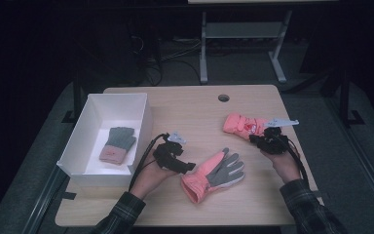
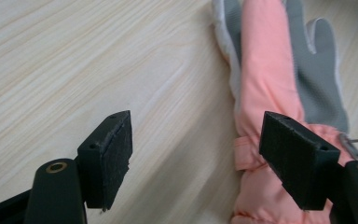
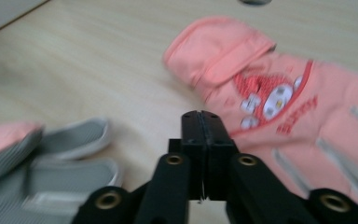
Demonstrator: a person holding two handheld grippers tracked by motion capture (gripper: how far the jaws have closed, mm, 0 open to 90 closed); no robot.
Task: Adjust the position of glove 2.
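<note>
A pink glove with a grey palm (image 1: 213, 173) lies palm up in the middle of the table. My left gripper (image 1: 187, 166) stands open at its cuff. In the left gripper view the jaws (image 2: 196, 126) are wide apart, one over bare wood and the other above the pink cuff (image 2: 261, 140). A second pink glove with a cartoon print (image 1: 243, 124) lies at the right. My right gripper (image 1: 255, 138) is shut, its tips (image 3: 201, 115) at the edge of that glove (image 3: 279, 93), with nothing seen between them. A grey and pink knit glove (image 1: 118, 144) lies inside the white box (image 1: 93, 109).
The white box stands open-topped at the table's left edge. A round cable hole (image 1: 223, 98) sits near the far edge of the table. The table's near edge runs below the person's forearms. A metal frame (image 1: 243, 44) stands on the floor beyond the table.
</note>
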